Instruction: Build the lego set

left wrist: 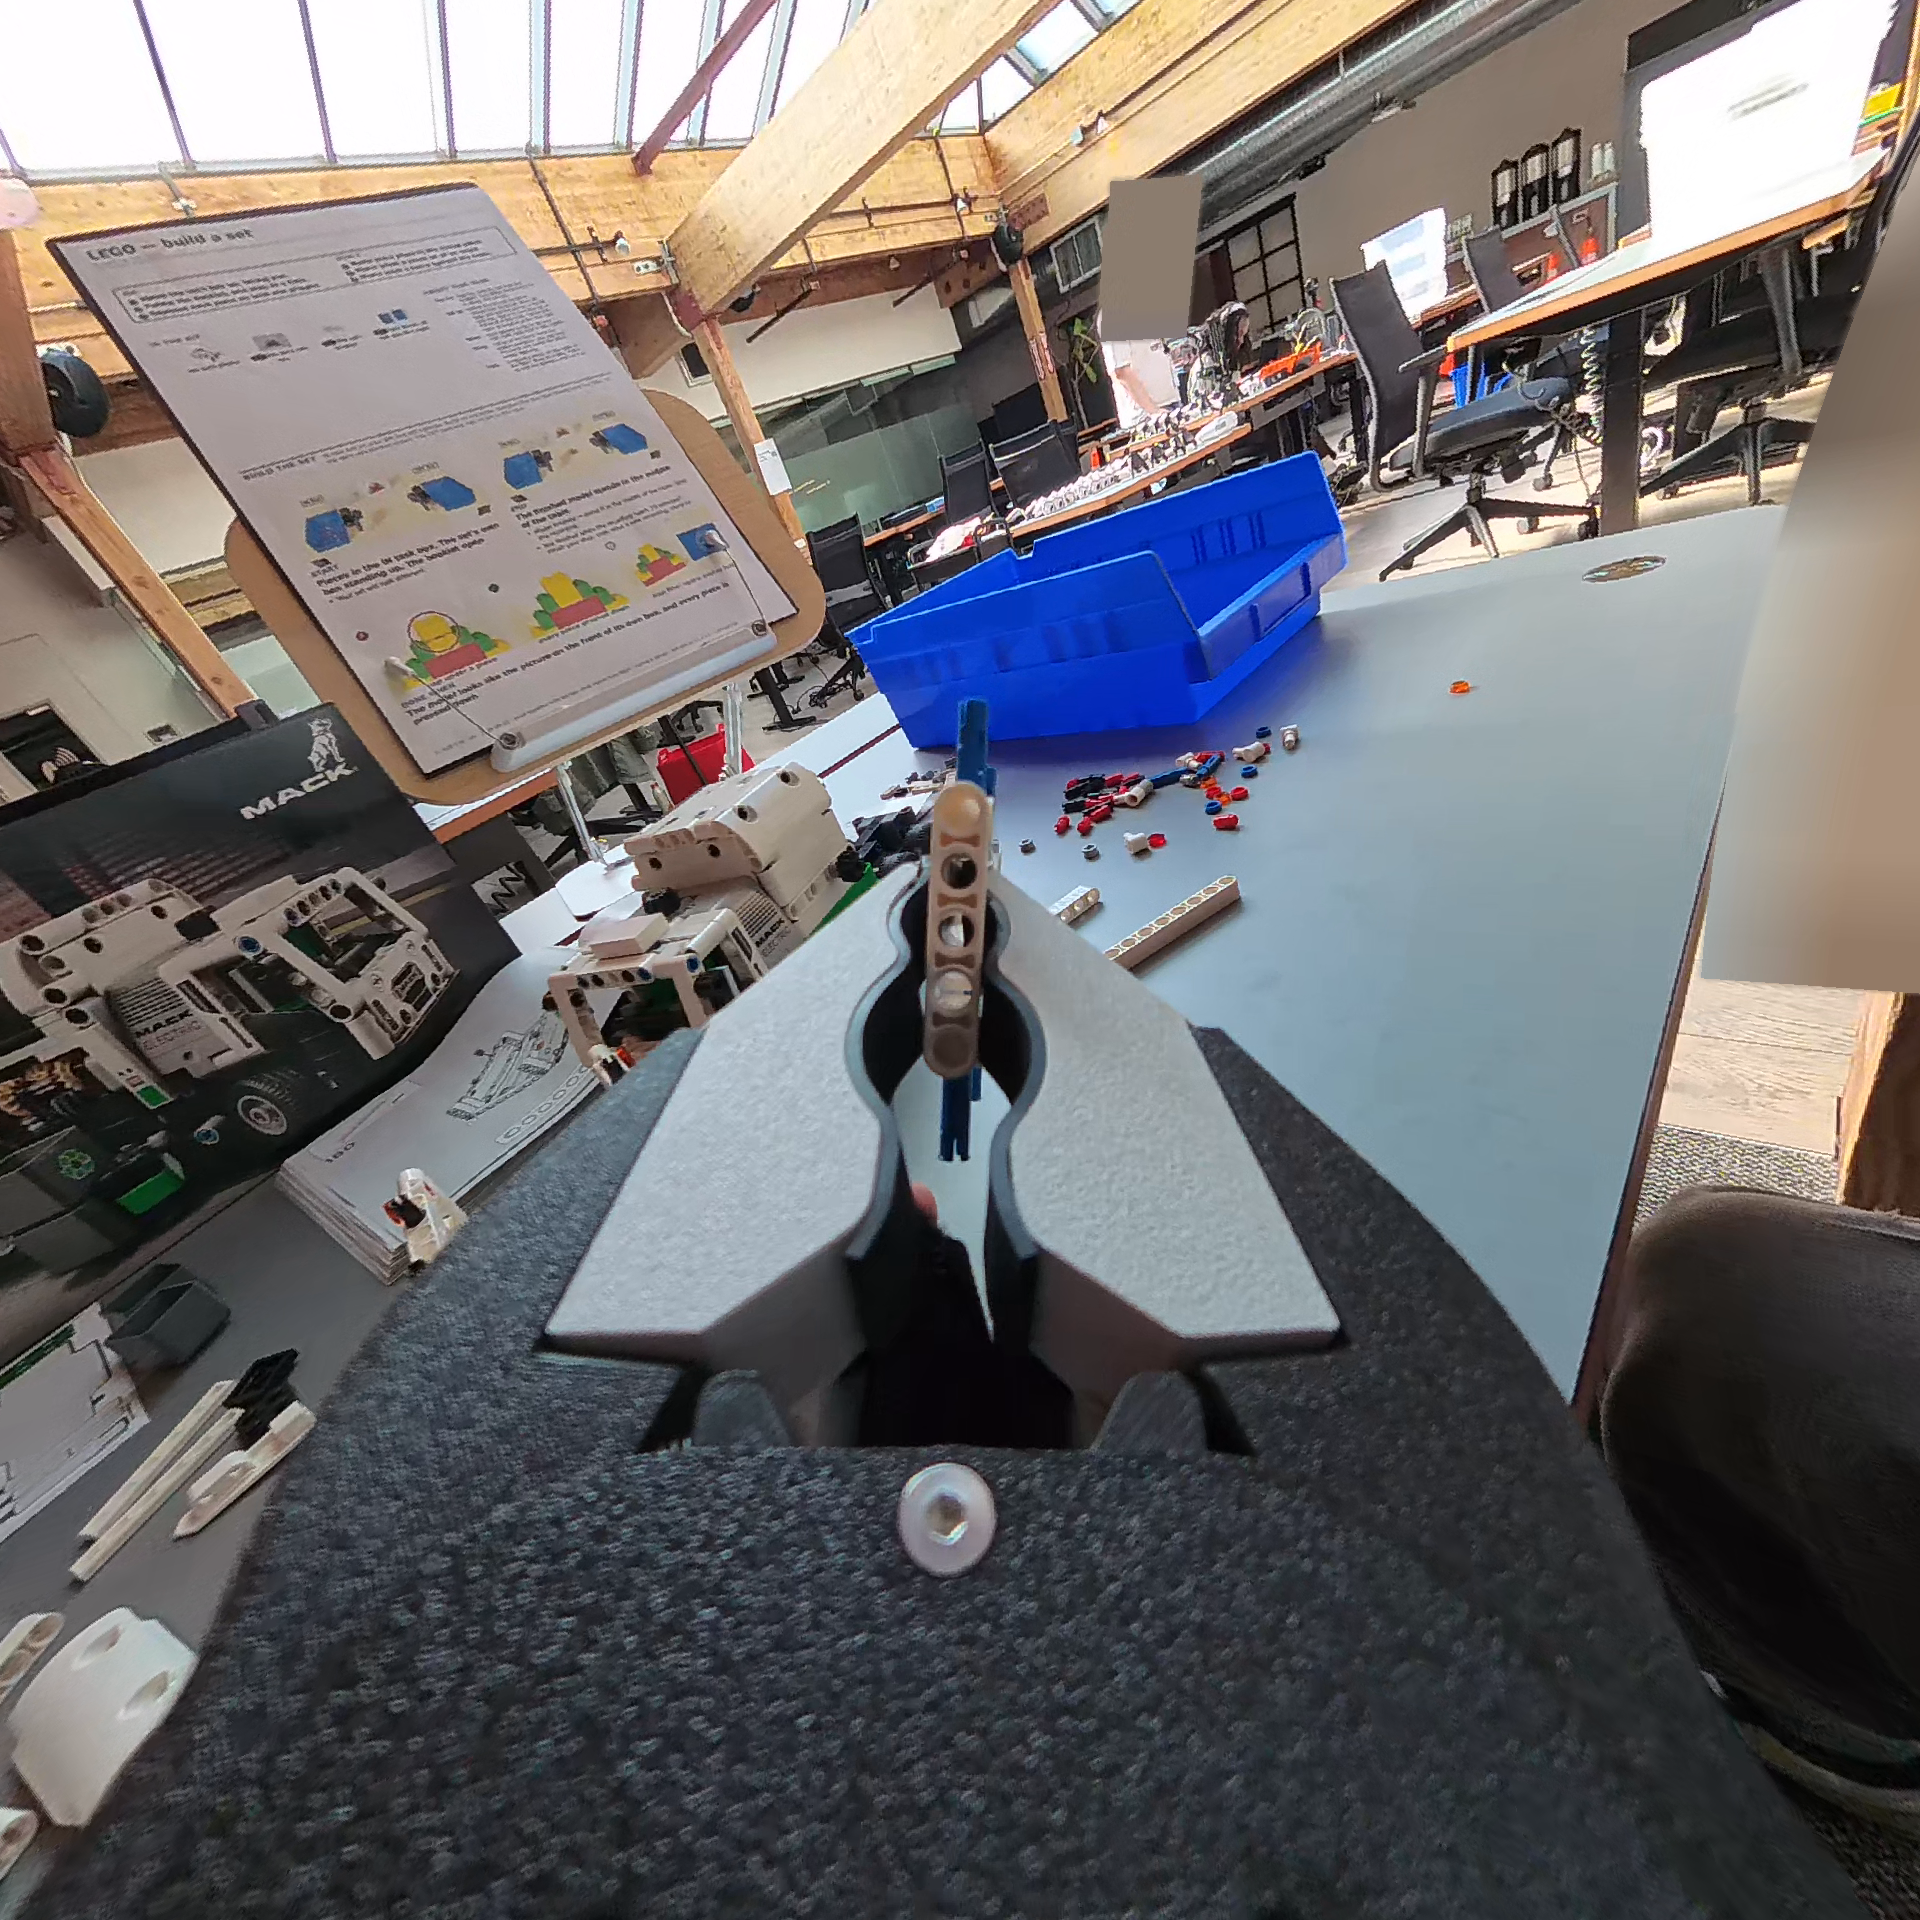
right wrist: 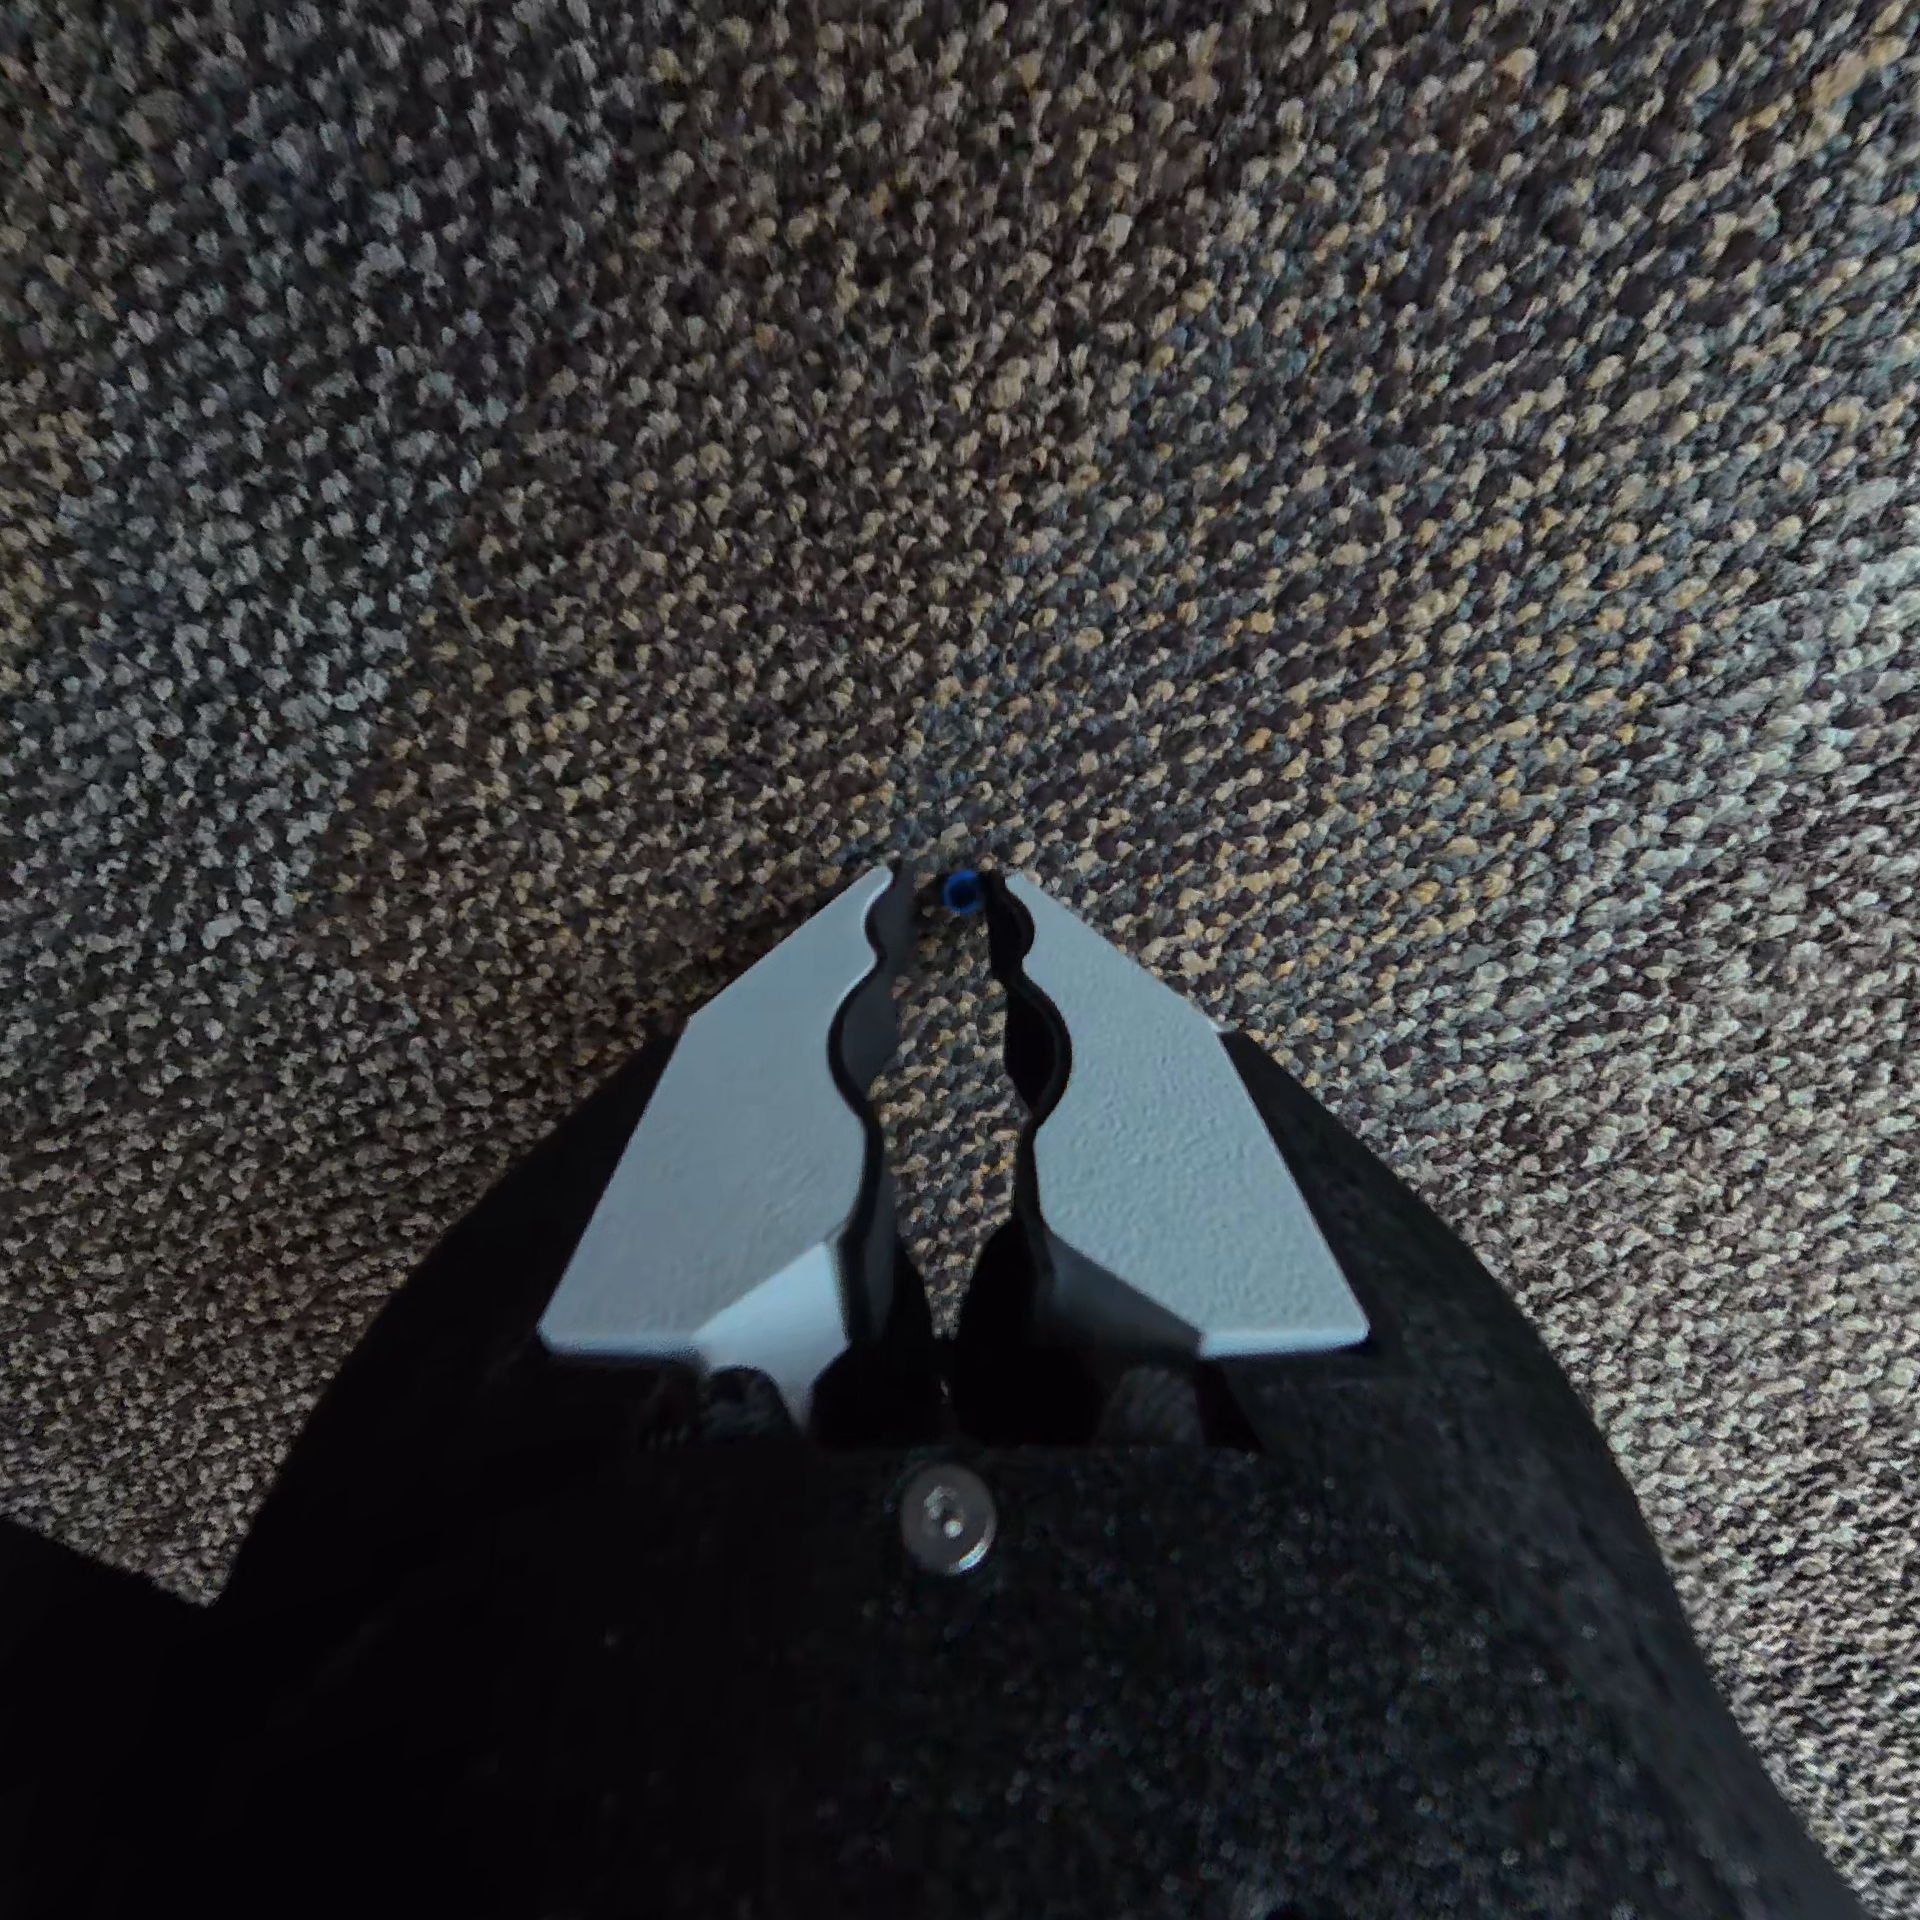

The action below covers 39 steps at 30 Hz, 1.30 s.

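My left gripper [left wrist: 949, 883] is shut on a tan holed beam [left wrist: 954, 935] that stands upright between the jaws, with a blue axle [left wrist: 971, 748] behind it, above the grey table [left wrist: 1455, 883]. The part-built white truck [left wrist: 727, 894] stands to the left, beside its box [left wrist: 208, 935] and an open instruction booklet [left wrist: 468, 1122]. Loose red, blue and black pins [left wrist: 1153, 790] and a tan long beam [left wrist: 1174, 920] lie ahead. My right gripper [right wrist: 951, 894] points down at speckled carpet [right wrist: 935, 416], its jaws nearly closed on a small blue pin [right wrist: 958, 891] at the tips.
A blue bin [left wrist: 1122, 613] sits at the table's far side. An instruction board [left wrist: 436, 468] stands at the back left. White parts [left wrist: 94, 1704] and white strips [left wrist: 197, 1455] lie at the near left. The table's edge [left wrist: 1662, 1143] runs down the right, with a person's knee [left wrist: 1766, 1455] beyond it. About 15 centimeters separates my left fingertips from the part-built white truck [left wrist: 727, 894].
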Each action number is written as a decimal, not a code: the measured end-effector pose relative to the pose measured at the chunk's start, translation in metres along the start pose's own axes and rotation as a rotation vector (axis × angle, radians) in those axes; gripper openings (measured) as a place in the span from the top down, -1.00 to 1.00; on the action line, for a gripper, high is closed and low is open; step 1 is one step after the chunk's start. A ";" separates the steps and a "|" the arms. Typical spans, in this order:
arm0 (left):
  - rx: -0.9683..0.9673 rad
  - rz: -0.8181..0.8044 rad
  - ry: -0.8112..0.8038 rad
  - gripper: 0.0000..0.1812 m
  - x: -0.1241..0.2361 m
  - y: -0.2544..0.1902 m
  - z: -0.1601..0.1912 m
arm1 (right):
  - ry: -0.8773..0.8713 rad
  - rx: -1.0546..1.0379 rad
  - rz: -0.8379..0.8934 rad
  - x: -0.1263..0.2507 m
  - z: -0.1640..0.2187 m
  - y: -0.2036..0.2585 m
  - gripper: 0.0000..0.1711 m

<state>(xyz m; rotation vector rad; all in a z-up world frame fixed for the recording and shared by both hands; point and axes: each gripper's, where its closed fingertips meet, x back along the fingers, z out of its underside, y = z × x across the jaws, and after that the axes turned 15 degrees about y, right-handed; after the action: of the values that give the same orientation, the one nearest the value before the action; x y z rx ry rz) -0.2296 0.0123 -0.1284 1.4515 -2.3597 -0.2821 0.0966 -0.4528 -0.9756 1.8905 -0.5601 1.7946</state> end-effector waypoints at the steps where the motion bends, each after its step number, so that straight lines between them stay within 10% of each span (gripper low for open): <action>1: 0.001 0.001 0.002 1.00 0.000 0.000 0.000 | -0.002 -0.007 -0.005 0.000 0.000 0.000 0.86; 13: -0.009 -0.003 -0.003 1.00 0.001 -0.001 0.000 | -0.017 -0.045 -0.068 0.008 0.004 -0.002 0.93; 18: -0.016 0.003 -0.012 1.00 0.002 -0.003 -0.001 | -0.153 -0.209 0.033 0.068 -0.008 -0.061 0.94; 27: 0.005 0.048 -0.035 1.00 0.005 -0.004 -0.004 | -0.844 -0.130 0.426 0.436 -0.165 -0.295 0.93; 33: -0.070 0.034 -0.005 1.00 0.001 -0.013 0.000 | -1.452 0.200 0.456 0.754 -0.293 -0.305 0.92; 39: -0.189 0.049 0.011 1.00 0.000 -0.030 0.003 | -1.182 0.338 0.496 0.857 -0.414 -0.354 0.93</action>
<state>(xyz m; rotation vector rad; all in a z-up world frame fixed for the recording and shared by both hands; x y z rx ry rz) -0.2063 -0.0010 -0.1416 1.3019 -2.2865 -0.4693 0.0239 0.1004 -0.1269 3.1894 -1.2376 0.8007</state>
